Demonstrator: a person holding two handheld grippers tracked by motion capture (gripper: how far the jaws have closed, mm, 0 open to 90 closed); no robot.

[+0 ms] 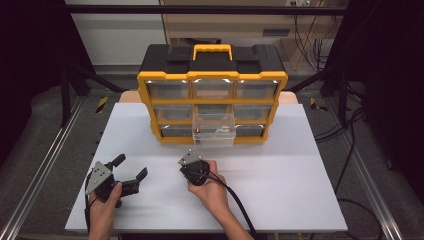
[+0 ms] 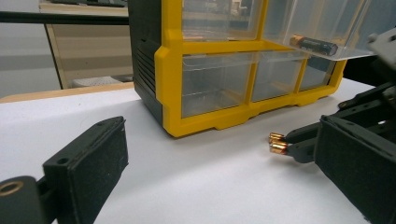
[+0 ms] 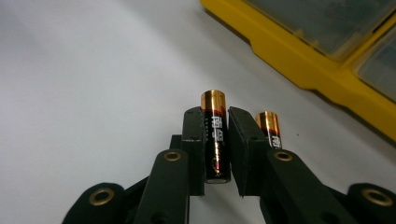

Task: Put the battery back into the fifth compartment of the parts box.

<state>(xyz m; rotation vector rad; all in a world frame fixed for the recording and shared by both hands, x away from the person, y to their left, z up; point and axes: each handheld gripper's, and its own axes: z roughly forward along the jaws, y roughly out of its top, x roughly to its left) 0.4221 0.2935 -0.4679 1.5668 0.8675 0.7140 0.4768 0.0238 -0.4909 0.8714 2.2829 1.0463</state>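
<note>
Right claw (image 3: 215, 140) is clamped on a battery (image 3: 215, 135) near the bench (image 1: 280, 190) centre, a second battery (image 3: 270, 128) beside it. Left claw (image 1: 131, 172) is apart, empty. Risk: the narrow grip lets the battery pivot and slip before reaching the drawer (image 1: 214, 131).

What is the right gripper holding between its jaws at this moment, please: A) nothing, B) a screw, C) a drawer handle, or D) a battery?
D: in the right gripper view, the right gripper has its jaws closed on a battery, with a second battery lying beside it on the table.
</note>
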